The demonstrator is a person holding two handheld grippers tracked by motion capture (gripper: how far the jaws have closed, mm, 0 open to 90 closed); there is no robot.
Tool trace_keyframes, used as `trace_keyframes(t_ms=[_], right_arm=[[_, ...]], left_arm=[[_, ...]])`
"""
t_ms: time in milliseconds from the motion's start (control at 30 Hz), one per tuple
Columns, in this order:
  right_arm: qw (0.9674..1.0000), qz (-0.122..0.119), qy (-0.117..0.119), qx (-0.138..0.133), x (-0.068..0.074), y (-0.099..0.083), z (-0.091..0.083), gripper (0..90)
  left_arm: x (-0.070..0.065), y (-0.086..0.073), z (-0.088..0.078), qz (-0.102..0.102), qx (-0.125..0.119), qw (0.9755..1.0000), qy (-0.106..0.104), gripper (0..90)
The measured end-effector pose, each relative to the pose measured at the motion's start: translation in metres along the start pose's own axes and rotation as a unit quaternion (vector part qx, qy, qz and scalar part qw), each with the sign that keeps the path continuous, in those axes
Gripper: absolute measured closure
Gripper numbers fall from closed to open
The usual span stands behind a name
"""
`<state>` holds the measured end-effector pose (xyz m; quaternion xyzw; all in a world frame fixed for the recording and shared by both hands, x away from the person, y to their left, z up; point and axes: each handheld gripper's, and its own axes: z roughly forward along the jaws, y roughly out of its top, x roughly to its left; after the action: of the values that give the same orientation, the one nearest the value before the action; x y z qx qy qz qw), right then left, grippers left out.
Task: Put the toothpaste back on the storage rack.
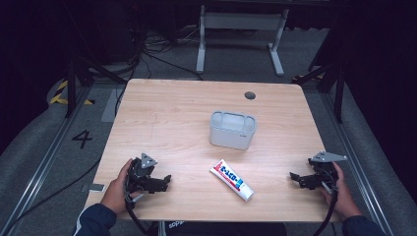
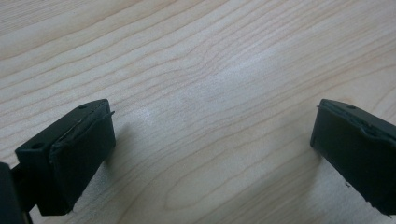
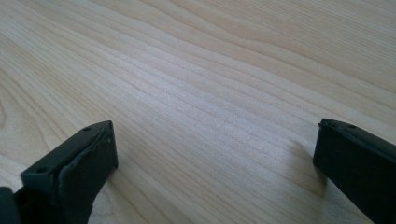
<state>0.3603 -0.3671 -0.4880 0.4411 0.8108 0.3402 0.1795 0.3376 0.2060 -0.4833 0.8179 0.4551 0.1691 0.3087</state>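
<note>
Resting our two grippers low near the front edge of the tabletop (image 1: 162,108), we judge the work as not yet begun: the toothpaste tube (image 1: 232,180) lies flat and untouched on the wood, slanting from upper left to lower right, and the grey bin (image 1: 232,129) stands open-topped just behind it, toward the middle of the tabletop, with nothing we can make out inside. If the tube is meant to go into that bin, then everything is left to do, meaning the reach, the pinch, the lift and the drop. Our left gripper (image 1: 164,181) sits to the left of the tube and our right gripper (image 1: 295,178) to its right, each pointing inward toward it, with the tube roughly midway between them and apart from both. In the left gripper view the jaws stand wide with bare wood grain between them, and the right gripper view reads the same way, wide and empty. Neither pair has the tube between its pads, so either hand would first need to travel sideways across the tabletop to bring it within its span
</note>
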Motion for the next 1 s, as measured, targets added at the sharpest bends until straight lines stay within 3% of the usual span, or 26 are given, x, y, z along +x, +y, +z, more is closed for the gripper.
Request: trace_keyframes(t_ms=[100, 333, 533, 733, 833, 1000], right_arm=[[1.0, 0.0, 0.0, 0.0, 0.0, 0.0, 0.0, 0.1], [1.0, -0.005, 0.006, 0.003, -0.001, -0.003, -0.004, 0.1], [0.9998, -0.004, -0.001, 0.017, 0.002, -0.001, -0.006, 0.6], [0.9992, -0.031, -0.009, 0.021, 0.006, 0.001, -0.008, 1.7], [0.9989, -0.045, -0.007, 0.014, 0.01, 0.0, -0.01, 6.8], [0.9984, -0.046, -0.016, 0.027, 0.011, 0.003, -0.011, 6.8]], left_arm=[[0.005, 0.001, 0.001, 0.021, 0.001, 0.9997, -0.014, 0.3], [0.01, -0.001, -0.002, 0.033, 0.004, 0.999, -0.03, 0.3], [0.022, -0.007, -0.007, 0.068, 0.004, 0.9963, -0.052, 0.3], [0.027, -0.009, -0.008, 0.076, 0.001, 0.995, -0.065, 0.3], [0.027, -0.008, -0.008, 0.075, 0.003, 0.9947, -0.071, 0.1], [0.027, -0.008, -0.007, 0.075, 0.003, 0.9946, -0.071, 0.1]])
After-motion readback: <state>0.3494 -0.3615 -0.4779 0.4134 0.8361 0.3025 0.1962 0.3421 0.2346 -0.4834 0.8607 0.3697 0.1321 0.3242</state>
